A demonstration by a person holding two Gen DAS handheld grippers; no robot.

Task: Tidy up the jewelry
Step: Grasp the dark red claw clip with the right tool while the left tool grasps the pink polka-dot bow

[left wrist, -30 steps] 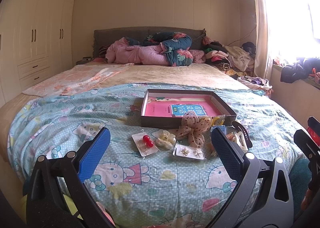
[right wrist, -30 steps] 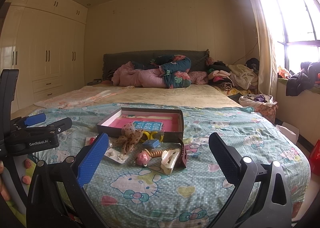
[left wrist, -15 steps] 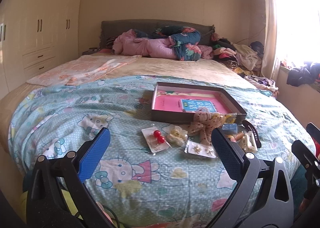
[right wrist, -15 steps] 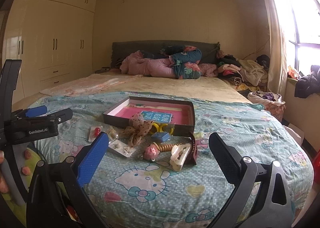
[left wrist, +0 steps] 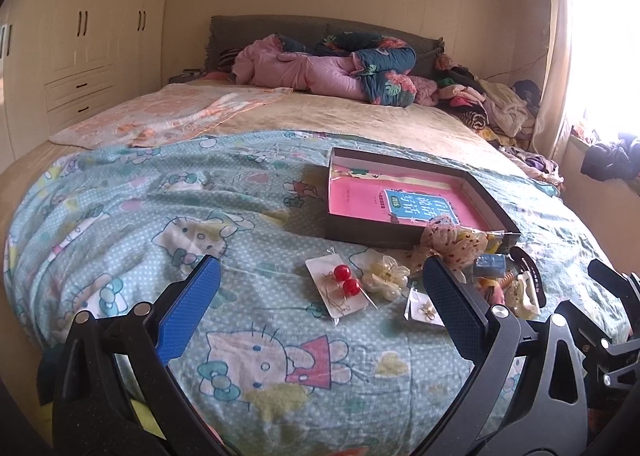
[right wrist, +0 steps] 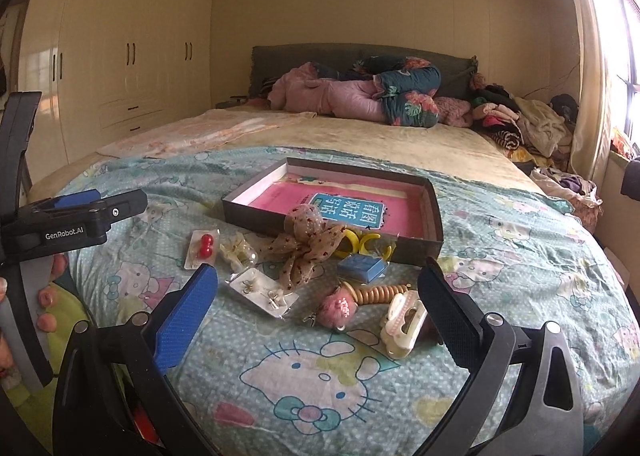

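A shallow dark box (left wrist: 362, 232) (right wrist: 256, 221) with a pink lining lies on the bed quilt. In front of it is a scatter of jewelry: a card of red bead earrings (left wrist: 346, 280) (right wrist: 205, 246), a cream flower piece (left wrist: 382, 276), a dotted fabric bow (right wrist: 310, 244) (left wrist: 456, 236), a card of small earrings (right wrist: 262, 292), a blue box (right wrist: 362, 269), a pink pompom (right wrist: 335, 306), a wooden coil (right wrist: 380, 292), a white hair claw (right wrist: 404, 322) and yellow rings (right wrist: 360, 242). My left gripper (left wrist: 320, 296) is open just short of the red earrings. My right gripper (right wrist: 318, 306) is open before the pile, holding nothing.
A teal cartoon-cat quilt (left wrist: 140, 208) covers the near half of the bed. Rolled pink and floral bedding (right wrist: 360, 96) lies at the headboard and clothes (right wrist: 520, 124) are heaped at the right. Wardrobes (right wrist: 120, 56) line the left wall. A hand (right wrist: 48, 296) holds the left gripper's handle.
Both grippers have moved forward and lower toward the jewelry pile, which now looms larger. Their jaws stayed open and nothing was touched.
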